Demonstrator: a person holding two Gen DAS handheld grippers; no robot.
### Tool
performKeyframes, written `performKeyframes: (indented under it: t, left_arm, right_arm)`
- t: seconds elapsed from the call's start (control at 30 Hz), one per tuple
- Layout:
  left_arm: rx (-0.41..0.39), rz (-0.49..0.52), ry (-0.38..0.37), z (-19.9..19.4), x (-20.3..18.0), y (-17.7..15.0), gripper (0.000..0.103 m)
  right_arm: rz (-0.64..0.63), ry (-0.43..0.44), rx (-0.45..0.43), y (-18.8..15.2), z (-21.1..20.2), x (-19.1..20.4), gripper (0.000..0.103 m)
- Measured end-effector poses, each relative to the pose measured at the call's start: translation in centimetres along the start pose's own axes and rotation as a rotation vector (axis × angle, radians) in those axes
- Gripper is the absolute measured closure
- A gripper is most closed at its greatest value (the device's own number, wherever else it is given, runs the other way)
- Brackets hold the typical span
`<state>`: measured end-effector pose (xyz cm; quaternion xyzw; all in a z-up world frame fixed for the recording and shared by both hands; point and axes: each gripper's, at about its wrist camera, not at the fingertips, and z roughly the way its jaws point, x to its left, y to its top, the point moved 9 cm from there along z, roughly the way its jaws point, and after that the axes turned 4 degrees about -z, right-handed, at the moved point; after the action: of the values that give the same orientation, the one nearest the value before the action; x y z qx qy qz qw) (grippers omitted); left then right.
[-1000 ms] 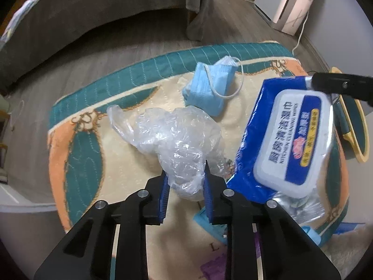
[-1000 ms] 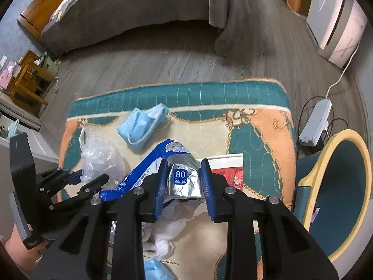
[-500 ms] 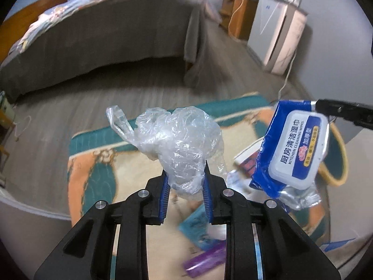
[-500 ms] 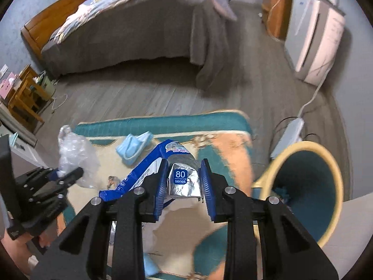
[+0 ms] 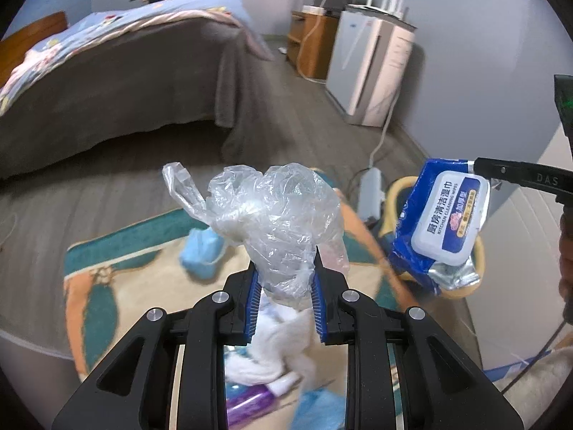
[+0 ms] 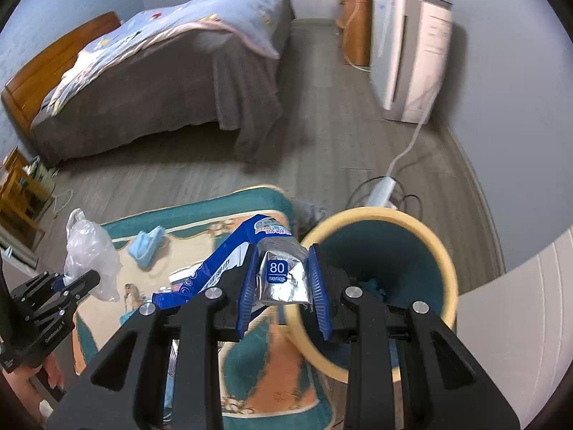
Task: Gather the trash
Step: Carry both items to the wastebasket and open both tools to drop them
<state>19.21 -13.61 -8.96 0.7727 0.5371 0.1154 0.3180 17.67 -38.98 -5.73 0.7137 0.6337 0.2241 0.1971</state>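
Above the rug [image 6: 250, 387], both grippers are carrying trash toward the bin [image 6: 444, 247], so the step in hand looks like the carry, with the drop still to come. The right gripper [image 6: 283, 283] is clamped on the silver end of a blue wipes pack [image 6: 229, 265], whose body trails off toward 10 o'clock; the bin's mouth sits just beyond the fingers at about 2 o'clock, some blue scraps already inside. Next, I judge, that pack must be brought over the mouth and let go, clear of the yellow rim. The left gripper [image 5: 284, 297] is closed on a crumpled clear plastic bag [image 5: 272, 222] that billows above its fingers at 12 o'clock; from its camera the bin [image 5: 476, 251] shows at 3 o'clock, partly behind the pack. A blue face mask [image 5: 200, 254], white tissue [image 5: 272, 351] and a purple wrapper [image 5: 247, 405] lie on the rug.
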Motion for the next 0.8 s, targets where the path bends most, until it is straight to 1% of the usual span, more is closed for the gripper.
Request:
performKeyframes:
  t: [0.17,0.33,0.43,0.53,0.6,0.8]
  left_arm:
    - [-0.013,0.036,-0.039,0.2,-3.2,0.5,0.077]
    - [-0.019,0.078,-0.056,0.8,-6.0,0.9,0.077]
    - [-0.01,0.107,-0.064,1.7,-7.7,0.9,0.077]
    - [-0.001,0.134,-0.069,2.5,-9.0,0.7,0.077]
    - [0.012,0.15,-0.081,3.3,-10.1,0.4,0.077]
    - [0.048,0.213,-0.109,5.5,-13.5,-0.5,0.077]
  right_arm:
    - [0.04,-0.038,-0.011,-0.5,-0.7,-3.2,0.075]
    - [0.067,-0.091,-0.007,-1.1,-0.7,-6.3,0.075]
    - [0.079,-0.133,-0.005,-1.4,-0.7,-8.4,0.075]
    - [0.076,-0.201,0.001,-1.8,-0.5,-10.5,0.075]
    - [0.076,-0.232,0.008,-2.1,-0.3,-11.6,0.075]
    - [0.094,-0.292,0.052,-3.5,1.0,-14.4,0.075]
